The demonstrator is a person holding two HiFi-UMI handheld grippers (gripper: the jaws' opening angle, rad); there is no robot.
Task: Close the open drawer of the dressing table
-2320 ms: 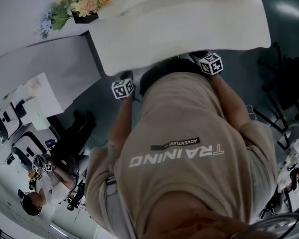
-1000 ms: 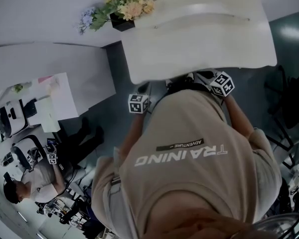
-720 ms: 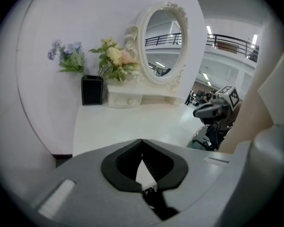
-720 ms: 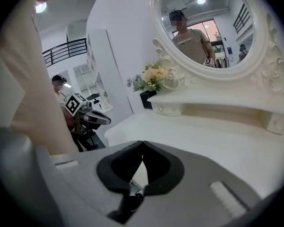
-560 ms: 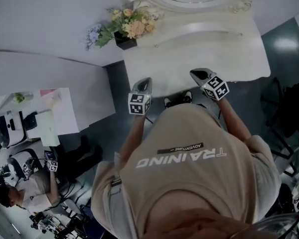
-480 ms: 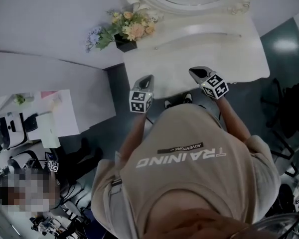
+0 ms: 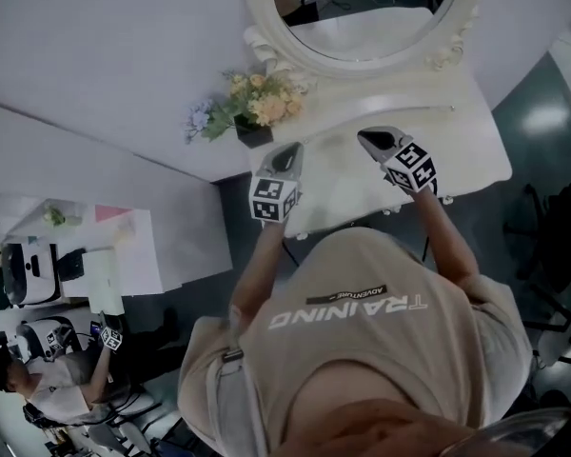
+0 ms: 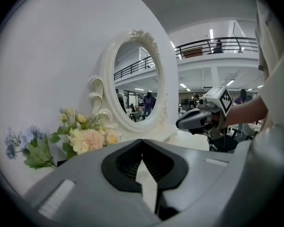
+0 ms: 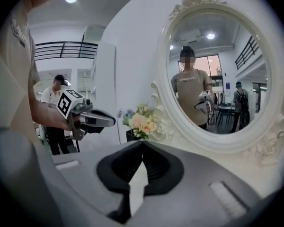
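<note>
Left gripper [image 8: 142,141], right gripper [image 9: 142,143]; jaws together

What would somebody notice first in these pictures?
The big oval mirror in its curly white frame, at the back of the white dressing table. Beside it, at its left in the head view, sits a bunch of flowers. The left gripper and right gripper hang over the table, jaws together.

Head view looks steeply down on the dressing table [image 7: 452,133]; gripper views face its mirror [image 9: 217,74].
</note>
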